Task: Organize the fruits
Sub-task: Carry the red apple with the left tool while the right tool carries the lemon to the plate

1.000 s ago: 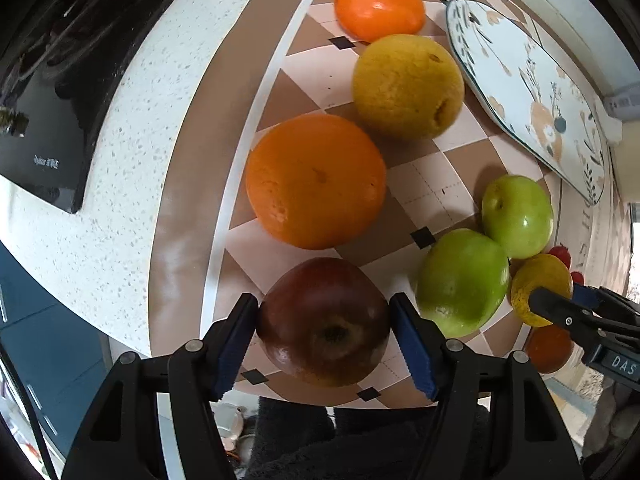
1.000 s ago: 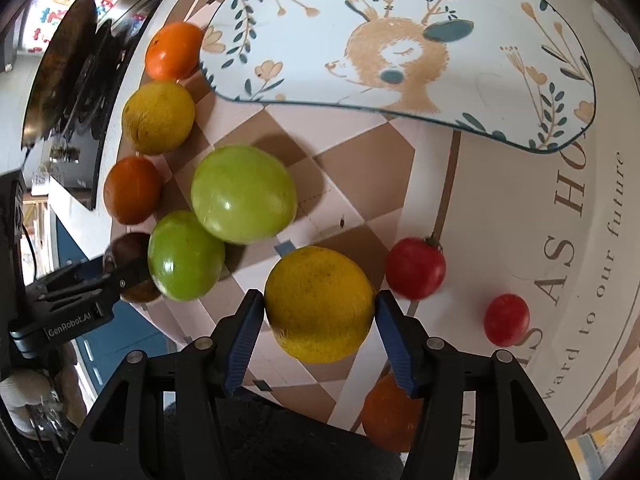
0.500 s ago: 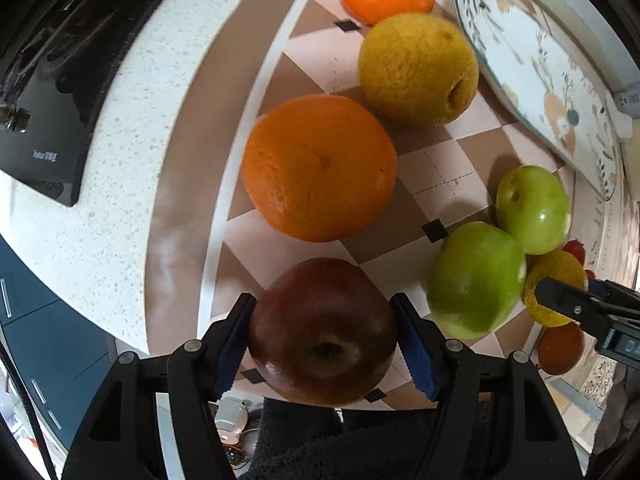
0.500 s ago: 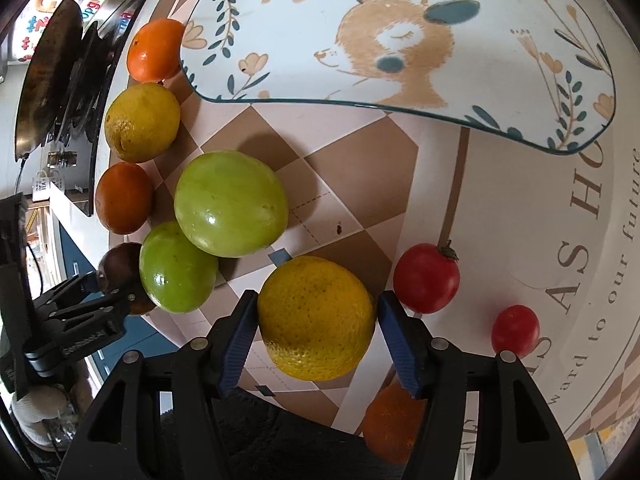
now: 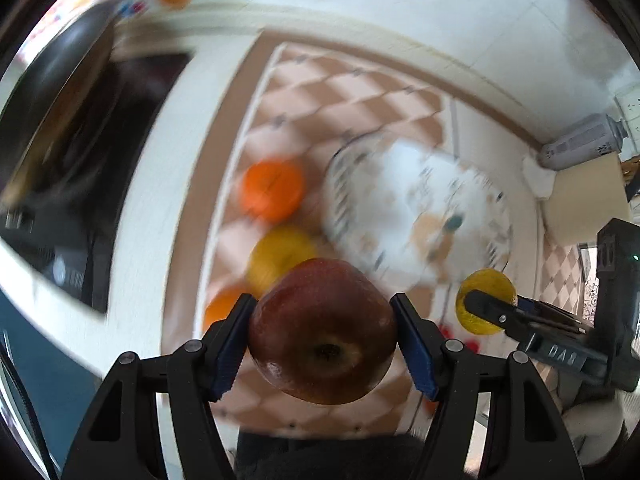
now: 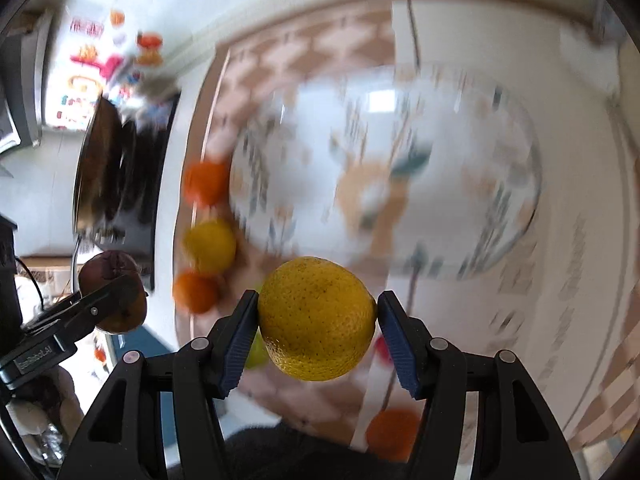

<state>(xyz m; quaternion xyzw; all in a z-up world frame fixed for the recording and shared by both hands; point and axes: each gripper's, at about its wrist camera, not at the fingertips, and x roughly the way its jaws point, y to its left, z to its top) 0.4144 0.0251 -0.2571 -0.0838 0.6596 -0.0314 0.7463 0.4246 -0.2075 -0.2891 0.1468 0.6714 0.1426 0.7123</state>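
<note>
The left gripper (image 5: 323, 334) has its blue ribbed pads clamped on either side of a dark red apple (image 5: 323, 332), which hangs clear above the checked mat (image 5: 344, 92). The apple's skin is glossy maroon fading to a yellowish-brown hollow at the end that faces the camera, with fine pale speckles.

The right gripper (image 6: 317, 328) pinches a yellow citrus fruit (image 6: 317, 318) the same way, pads pressed on its two sides. Its rind is bright yellow, pitted and dotted with small dark specks, and it too is held up off the mat.

Below, blurred, an orange (image 5: 273, 189), a yellow fruit (image 5: 276, 258) and another orange (image 5: 222, 308) lie in a row on the mat beside the patterned white plate (image 5: 416, 208). A black cooktop (image 5: 68, 152) sits on the pale counter to the left.
</note>
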